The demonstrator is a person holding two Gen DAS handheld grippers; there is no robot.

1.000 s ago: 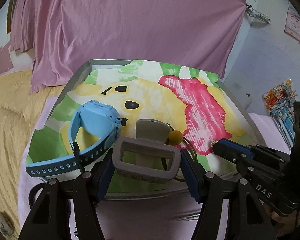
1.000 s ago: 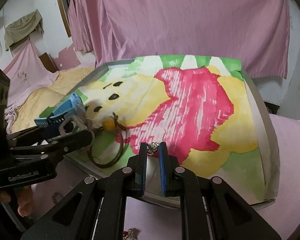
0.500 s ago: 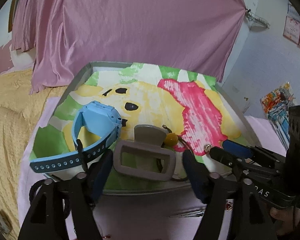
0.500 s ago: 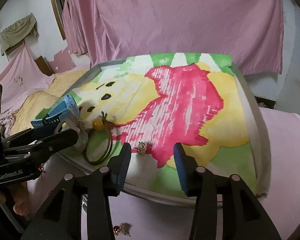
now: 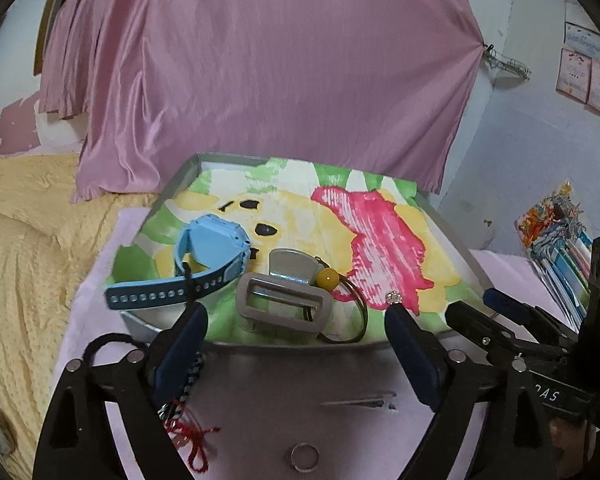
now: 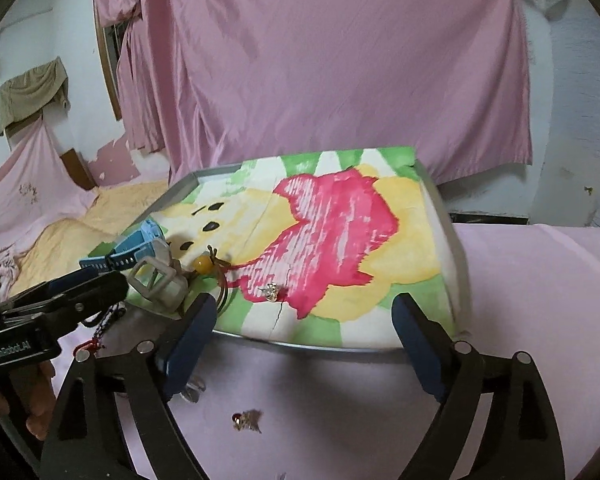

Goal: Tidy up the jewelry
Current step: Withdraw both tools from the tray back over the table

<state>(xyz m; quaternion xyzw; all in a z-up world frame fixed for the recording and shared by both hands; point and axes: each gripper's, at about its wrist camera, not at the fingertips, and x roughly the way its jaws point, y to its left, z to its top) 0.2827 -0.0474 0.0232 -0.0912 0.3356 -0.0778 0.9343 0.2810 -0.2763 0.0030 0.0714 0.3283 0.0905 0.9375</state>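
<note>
Both fingers (image 5: 412, 344) (image 6: 192, 332) opening, empty; painted tray (image 6: 444, 208) on pink cloth (image 6: 540, 280), pink curtain (image 5: 280, 72) behind

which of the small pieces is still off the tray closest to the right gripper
The red-stoned trinket on the pink cloth, just before the right gripper; the silver earring already lies on the tray.

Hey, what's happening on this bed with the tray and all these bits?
A person is sorting jewelry onto a tray with tongs in each hand. Both tongs, left and right, are opening with nothing between them. A blue watch, a grey clip and a small earring lie on the tray; a ring waits on the sheet.
</note>
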